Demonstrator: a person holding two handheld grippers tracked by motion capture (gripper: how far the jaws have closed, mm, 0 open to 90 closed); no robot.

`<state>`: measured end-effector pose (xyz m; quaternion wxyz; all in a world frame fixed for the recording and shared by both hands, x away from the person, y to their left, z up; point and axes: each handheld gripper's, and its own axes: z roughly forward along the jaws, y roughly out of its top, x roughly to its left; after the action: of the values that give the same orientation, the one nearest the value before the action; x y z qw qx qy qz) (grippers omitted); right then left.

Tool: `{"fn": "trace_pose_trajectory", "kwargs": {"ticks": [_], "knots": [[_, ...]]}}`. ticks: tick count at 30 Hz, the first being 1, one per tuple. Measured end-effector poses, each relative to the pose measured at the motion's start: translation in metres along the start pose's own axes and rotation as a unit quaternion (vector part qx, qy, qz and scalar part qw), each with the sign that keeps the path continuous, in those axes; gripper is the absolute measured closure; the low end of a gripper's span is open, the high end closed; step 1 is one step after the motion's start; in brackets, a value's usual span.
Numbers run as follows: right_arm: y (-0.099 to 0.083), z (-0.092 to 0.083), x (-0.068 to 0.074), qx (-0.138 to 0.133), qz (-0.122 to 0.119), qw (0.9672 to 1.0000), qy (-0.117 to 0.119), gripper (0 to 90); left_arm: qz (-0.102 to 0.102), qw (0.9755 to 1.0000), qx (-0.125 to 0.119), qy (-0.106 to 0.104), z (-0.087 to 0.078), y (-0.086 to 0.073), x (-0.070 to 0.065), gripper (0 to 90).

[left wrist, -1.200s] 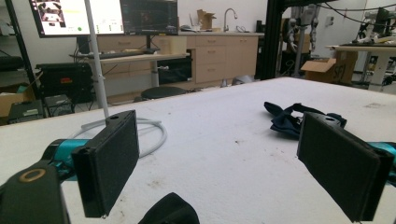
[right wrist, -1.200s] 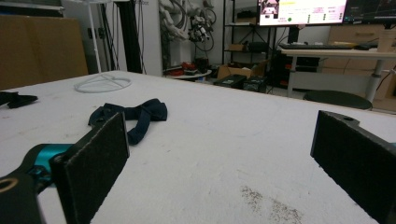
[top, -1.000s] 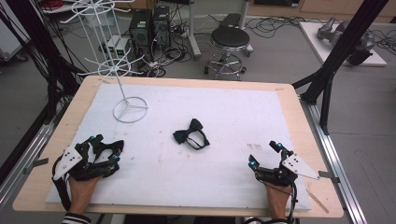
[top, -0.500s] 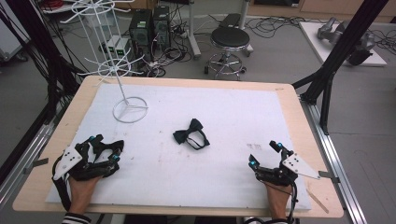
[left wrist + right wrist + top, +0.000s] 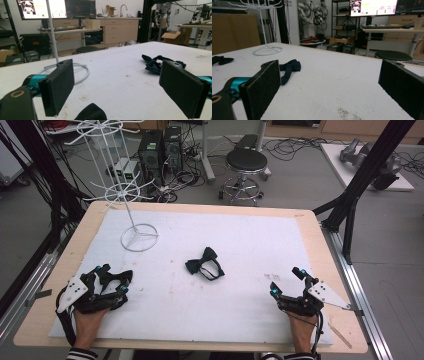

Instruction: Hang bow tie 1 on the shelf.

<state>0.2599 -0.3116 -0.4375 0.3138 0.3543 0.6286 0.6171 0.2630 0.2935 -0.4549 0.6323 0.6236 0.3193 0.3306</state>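
Observation:
A dark bow tie [image 5: 205,263] with its strap looped lies flat near the middle of the white mat [image 5: 250,240]. In the left gripper view the bow tie [image 5: 152,63] sits ahead to the right, past the right jaw. It shows as a dark bow tie [image 5: 290,67] just beyond the left jaw in the right gripper view. My left gripper [image 5: 120,281] rests open at the mat's front left, nothing between its jaws. At the front right my right gripper [image 5: 287,282] is open and empty too. A white wire hanger stand [image 5: 131,200] rises at the back left.
The stand's ring base [image 5: 139,238] lies on the mat's back left corner. The wooden table edge [image 5: 345,285] runs along the right, with a metal rail beside it. Beyond the table are a stool [image 5: 244,162] and computer towers [image 5: 160,147].

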Motion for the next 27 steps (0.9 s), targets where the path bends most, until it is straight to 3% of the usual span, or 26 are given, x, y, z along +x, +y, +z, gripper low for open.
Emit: {"fn": "trace_pose_trajectory", "kwargs": {"ticks": [12,27], "knots": [[0.019,0.012,0.0,0.023,-0.012,0.9994,0.022,3.7,0.001,1.0,0.0,0.0,0.0,0.0,0.0,13.4],[0.051,0.054,0.004,0.062,-0.035,0.9947,0.074,3.7,-0.002,1.0,-0.004,0.0,0.0,0.0,0.0,13.4]]}}
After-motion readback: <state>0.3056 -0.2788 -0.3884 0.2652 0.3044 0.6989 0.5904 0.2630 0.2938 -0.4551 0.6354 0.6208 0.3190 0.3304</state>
